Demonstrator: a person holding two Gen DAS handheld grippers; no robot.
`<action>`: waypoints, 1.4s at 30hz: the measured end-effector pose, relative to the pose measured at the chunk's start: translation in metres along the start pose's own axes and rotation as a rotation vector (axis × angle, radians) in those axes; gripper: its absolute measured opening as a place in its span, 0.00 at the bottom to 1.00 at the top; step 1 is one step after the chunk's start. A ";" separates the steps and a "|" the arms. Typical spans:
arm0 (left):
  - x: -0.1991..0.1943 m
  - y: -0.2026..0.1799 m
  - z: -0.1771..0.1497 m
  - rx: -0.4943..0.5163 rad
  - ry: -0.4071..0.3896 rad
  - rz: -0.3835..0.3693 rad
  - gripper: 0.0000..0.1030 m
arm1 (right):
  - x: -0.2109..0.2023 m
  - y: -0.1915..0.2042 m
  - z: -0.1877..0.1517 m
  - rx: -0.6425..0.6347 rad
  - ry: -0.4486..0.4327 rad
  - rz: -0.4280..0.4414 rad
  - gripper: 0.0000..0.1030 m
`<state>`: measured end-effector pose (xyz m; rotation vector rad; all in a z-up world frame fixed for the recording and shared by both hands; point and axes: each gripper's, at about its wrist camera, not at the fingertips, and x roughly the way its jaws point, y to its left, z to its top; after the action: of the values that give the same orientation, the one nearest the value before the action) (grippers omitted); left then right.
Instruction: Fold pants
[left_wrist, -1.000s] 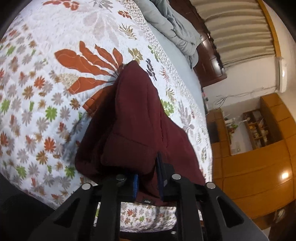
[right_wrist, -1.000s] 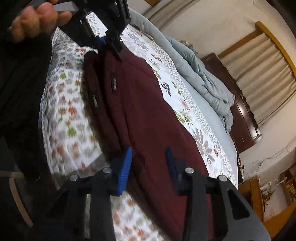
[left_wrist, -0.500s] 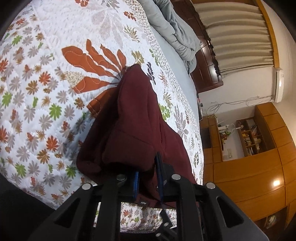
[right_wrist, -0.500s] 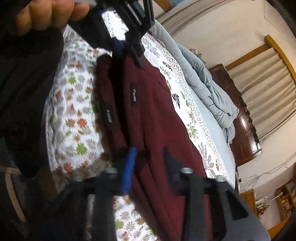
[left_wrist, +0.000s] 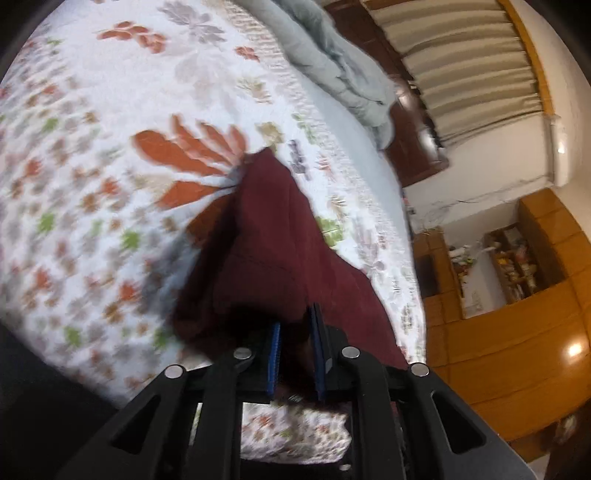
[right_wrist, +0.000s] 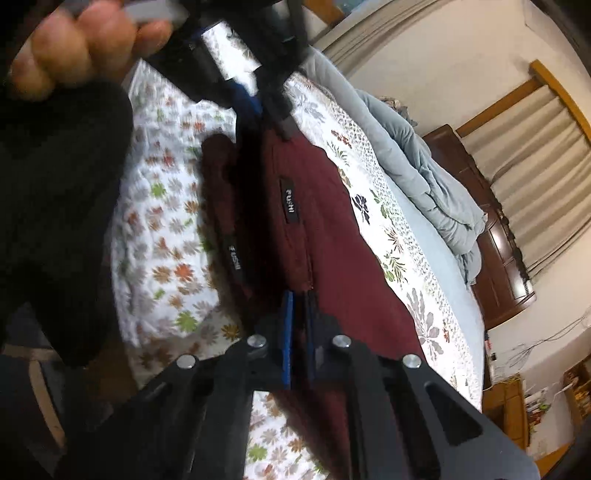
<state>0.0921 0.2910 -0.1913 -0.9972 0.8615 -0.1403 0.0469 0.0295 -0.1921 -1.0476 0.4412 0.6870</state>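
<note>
The dark red pants (left_wrist: 273, 251) lie lengthwise on a floral quilt (left_wrist: 85, 155), with the near end lifted. My left gripper (left_wrist: 295, 332) is shut on the bunched edge of the pants. In the right wrist view the pants (right_wrist: 332, 258) show two black labels. My right gripper (right_wrist: 299, 310) is shut on the hem edge of the upper layer. The left gripper (right_wrist: 258, 107) shows at the far end, held by a hand and pinching the other corner.
A grey duvet (right_wrist: 424, 177) is bunched along the far side of the bed. A dark wooden cabinet (right_wrist: 498, 258) and curtains (left_wrist: 461, 66) stand behind it. Orange wooden shelving (left_wrist: 517, 295) is to the right. The bed's near edge drops off below both grippers.
My right gripper has closed from open onto the pants' edge. My left gripper has stayed shut on the fabric and lifted slightly; the view has shifted.
</note>
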 end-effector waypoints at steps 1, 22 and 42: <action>0.004 0.009 -0.002 -0.035 0.022 0.023 0.14 | 0.004 0.002 -0.002 0.003 0.015 0.015 0.05; 0.007 -0.016 0.049 0.062 0.047 0.185 0.51 | 0.055 -0.010 0.047 0.262 -0.003 0.233 0.02; -0.004 -0.020 0.048 0.157 0.009 0.279 0.60 | 0.000 -0.045 0.017 0.406 -0.092 0.304 0.34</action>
<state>0.1284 0.3142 -0.1617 -0.7229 0.9739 0.0250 0.0783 0.0301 -0.1557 -0.5683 0.6369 0.8679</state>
